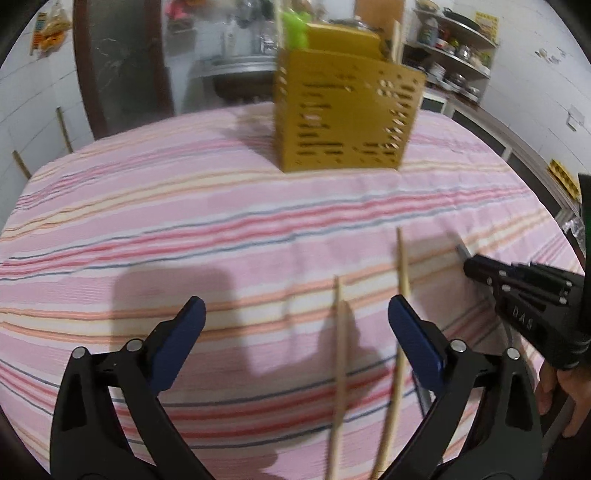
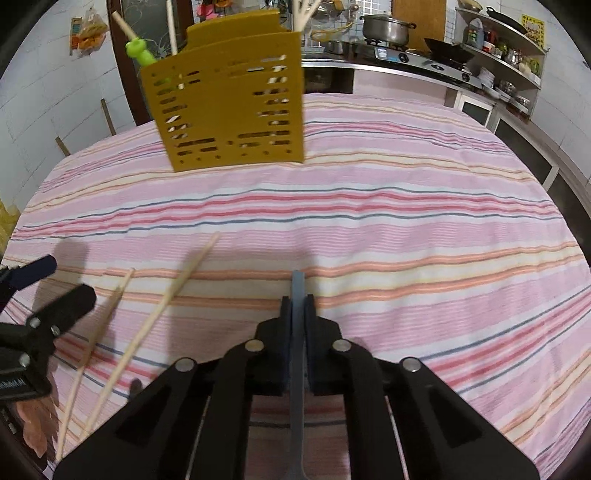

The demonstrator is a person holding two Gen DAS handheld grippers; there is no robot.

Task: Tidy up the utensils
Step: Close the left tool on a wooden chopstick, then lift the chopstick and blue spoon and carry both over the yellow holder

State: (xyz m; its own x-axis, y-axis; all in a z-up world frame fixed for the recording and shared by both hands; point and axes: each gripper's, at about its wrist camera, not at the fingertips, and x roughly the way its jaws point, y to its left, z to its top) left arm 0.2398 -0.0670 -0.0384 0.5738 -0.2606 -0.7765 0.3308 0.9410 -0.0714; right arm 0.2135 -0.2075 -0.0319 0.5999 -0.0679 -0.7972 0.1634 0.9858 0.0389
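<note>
A yellow perforated utensil holder stands at the far side of the striped tablecloth; it also shows in the right wrist view, with a green-handled utensil and pale sticks in it. Two wooden chopsticks lie on the cloth between and beside my left gripper's fingers; they also show in the right wrist view. My left gripper is open above them. My right gripper is shut on a grey flat utensil handle; it also shows in the left wrist view.
The pink striped tablecloth covers the table. Behind it are a counter with a stove and pot, shelves of dishes at right, and a dark door at left.
</note>
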